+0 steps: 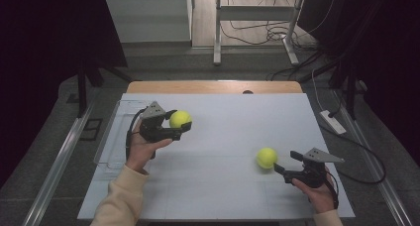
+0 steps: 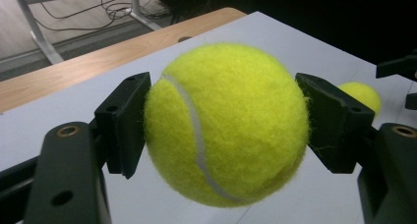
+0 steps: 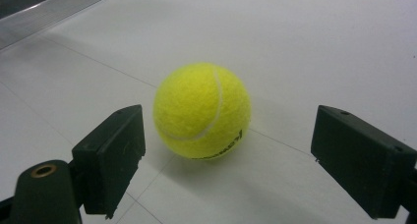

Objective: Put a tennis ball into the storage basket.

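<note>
**Two balls, two claws: keep one grip firm, close squarely on the other**

Taking the clear tray (image 1: 110, 137) at the table's (image 1: 223, 132) left edge as the landmark: nearest to it, just to its right, the left claw (image 2: 223, 128) holds the first tennis ball (image 2: 226, 123) off the table, its pads pressed on the ball's two sides; that grip looks centred, so the judgement is to hold the squeeze even and carry level. Well away from the tray, toward the table's right side, the second tennis ball (image 3: 202, 111) rests on the surface; the right claw (image 3: 228, 160) stands wide, just short of it, touching nothing. It should go forward until the pads flank the ball's widest part, then close gently, since a nudge could send it rolling.
</note>
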`<action>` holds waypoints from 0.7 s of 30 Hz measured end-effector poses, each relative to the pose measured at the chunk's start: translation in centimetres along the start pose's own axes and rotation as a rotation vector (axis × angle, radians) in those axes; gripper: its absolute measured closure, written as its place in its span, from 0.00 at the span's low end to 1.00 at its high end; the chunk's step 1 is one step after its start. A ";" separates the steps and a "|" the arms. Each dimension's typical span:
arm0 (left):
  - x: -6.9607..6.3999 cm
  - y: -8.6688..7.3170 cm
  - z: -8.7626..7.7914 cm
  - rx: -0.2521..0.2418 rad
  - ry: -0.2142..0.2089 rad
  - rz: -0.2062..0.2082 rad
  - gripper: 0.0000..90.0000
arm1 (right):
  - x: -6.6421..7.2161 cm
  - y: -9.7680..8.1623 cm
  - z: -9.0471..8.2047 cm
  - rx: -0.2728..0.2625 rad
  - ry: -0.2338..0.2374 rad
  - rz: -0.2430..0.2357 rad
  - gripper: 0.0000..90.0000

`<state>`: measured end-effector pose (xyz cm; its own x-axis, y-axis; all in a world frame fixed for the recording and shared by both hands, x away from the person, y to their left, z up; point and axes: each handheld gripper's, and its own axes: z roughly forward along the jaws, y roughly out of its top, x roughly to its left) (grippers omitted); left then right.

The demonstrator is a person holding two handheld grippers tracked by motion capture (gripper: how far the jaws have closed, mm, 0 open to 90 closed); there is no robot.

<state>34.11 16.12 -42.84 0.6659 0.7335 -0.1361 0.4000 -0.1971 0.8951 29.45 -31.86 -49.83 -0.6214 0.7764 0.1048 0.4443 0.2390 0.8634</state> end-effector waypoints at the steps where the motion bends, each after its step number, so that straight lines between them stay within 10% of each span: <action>1: 0.2 -0.1 -0.1 -0.004 0.003 -0.004 0.30 | 0.0 0.0 0.0 0.000 0.001 -0.001 0.14; 21: 1.6 -0.3 -1.3 -0.025 0.053 -0.031 0.29 | -0.1 0.0 -0.2 -0.003 0.001 -0.003 0.14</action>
<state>34.27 18.20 -42.80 0.6191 0.7724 -0.1422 0.4039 -0.1578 0.9011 29.38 -32.01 -49.78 -0.6235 0.7750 0.1029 0.4402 0.2393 0.8654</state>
